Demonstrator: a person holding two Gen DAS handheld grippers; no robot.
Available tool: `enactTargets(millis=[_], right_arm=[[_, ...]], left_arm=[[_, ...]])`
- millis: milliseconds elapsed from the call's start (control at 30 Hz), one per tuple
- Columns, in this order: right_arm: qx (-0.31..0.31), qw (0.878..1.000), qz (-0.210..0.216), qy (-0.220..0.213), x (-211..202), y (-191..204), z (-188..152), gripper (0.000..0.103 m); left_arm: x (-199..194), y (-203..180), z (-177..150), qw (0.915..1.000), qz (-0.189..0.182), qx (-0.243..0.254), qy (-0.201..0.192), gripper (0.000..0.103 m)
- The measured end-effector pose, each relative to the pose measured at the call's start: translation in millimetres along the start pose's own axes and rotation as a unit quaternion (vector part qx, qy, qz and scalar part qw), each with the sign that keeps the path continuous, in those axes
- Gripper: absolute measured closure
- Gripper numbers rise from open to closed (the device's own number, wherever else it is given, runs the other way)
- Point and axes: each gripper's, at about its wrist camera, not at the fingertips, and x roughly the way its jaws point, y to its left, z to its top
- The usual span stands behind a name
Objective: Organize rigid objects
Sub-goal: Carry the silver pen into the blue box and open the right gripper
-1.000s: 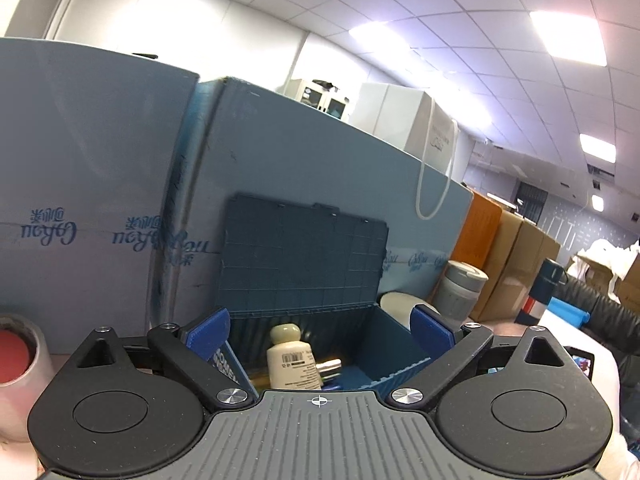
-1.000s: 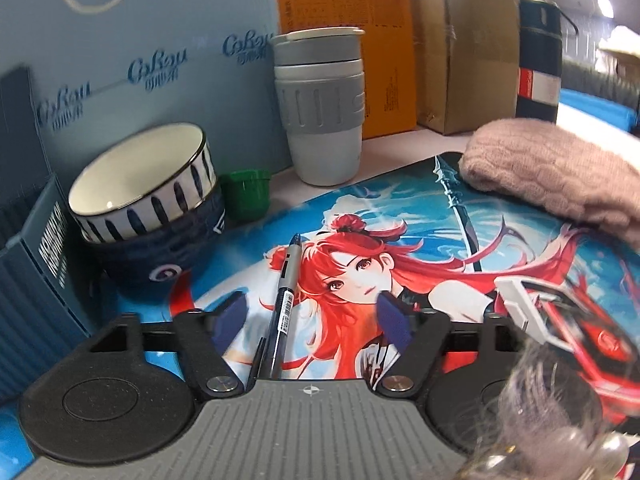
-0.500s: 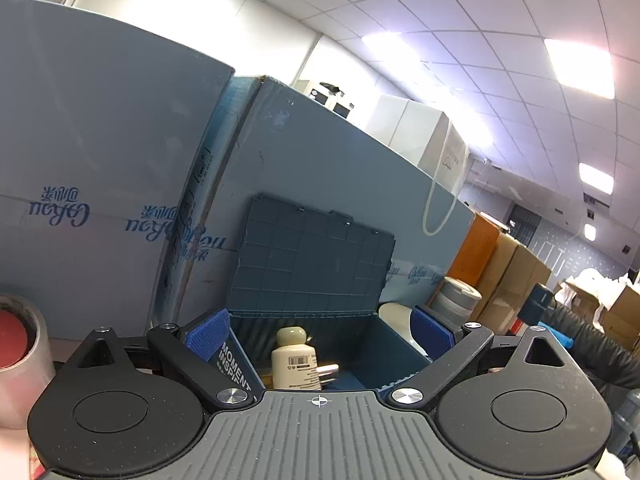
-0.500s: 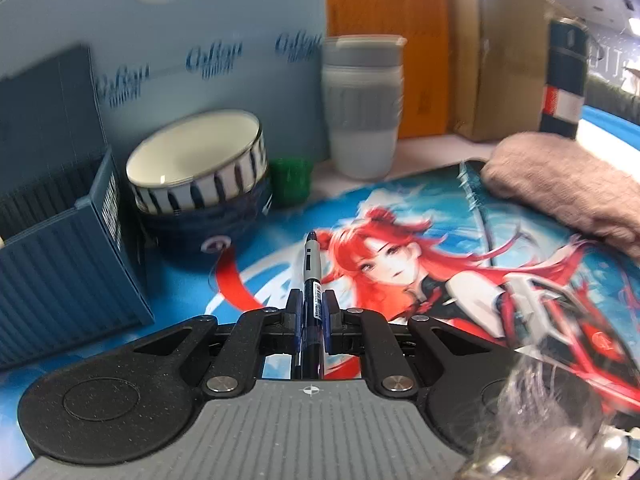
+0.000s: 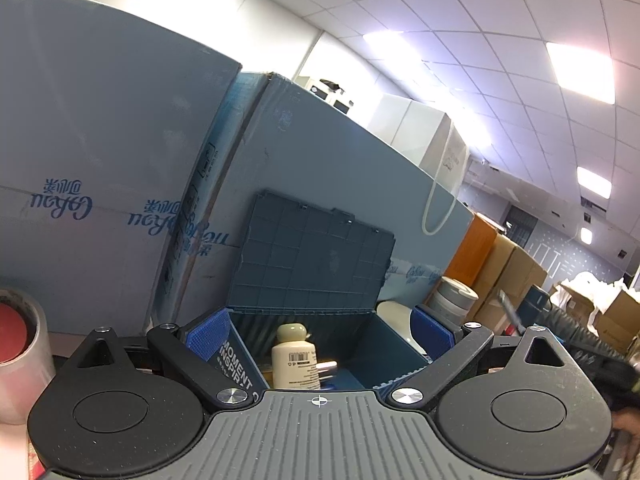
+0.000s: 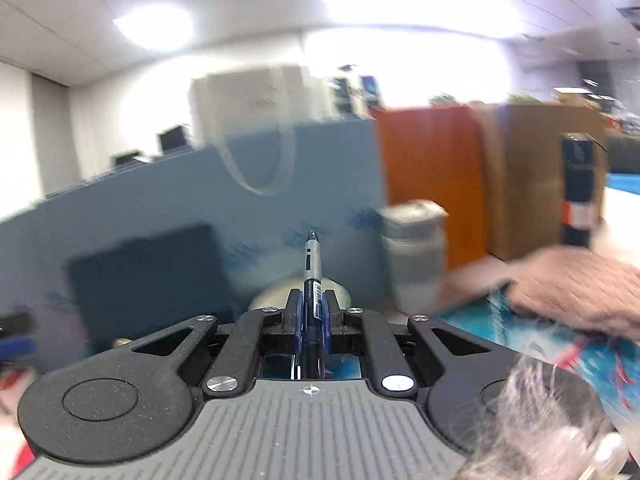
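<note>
My right gripper is shut on a black and grey marker pen, which sticks straight out ahead, lifted off the table. In the left wrist view the pen shows at the right, held up in the air. My left gripper stands open in front of a dark blue storage box with its lid raised. Inside the box stand a cream bottle and a small silvery tube. Nothing is between the left fingers.
Tall blue cartons form a wall behind the box. A tape roll sits at the left. A grey lidded cup, a white bowl, a pink knitted cloth, a dark flask and brown boxes lie ahead.
My right gripper closed on the pen lying on the printed mat and lifted it, tilting upward. The left gripper stayed nearly still, rolling slightly.
</note>
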Motion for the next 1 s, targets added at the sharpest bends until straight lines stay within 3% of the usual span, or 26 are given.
enactTargets(millis=[300,500,667,1000], right_arm=[[-0.062,0.992,0.110,0.008,38.9,67.7,-0.2,0.094],[-0.169,0.968,0.184,-0.002,68.4,115.1,-21.8,0.094],[-0.252,0.949,0.192,-0.019,88.9,138.9,-42.8,0.094],[-0.308,0.928,0.212,0.011,117.1,145.6,-62.1,0.094]], left_arm=[[-3.3,13.1,1.3,0.9998,0.008,-0.020,-0.005,0.004],[-0.6,23.2,0.4,0.9992,0.017,-0.035,-0.002,0.004],[1.0,30.2,-0.4,0.9986,0.025,-0.046,-0.001,0.004],[6.5,34.6,-2.4,0.9983,0.033,-0.048,0.008,0.004]])
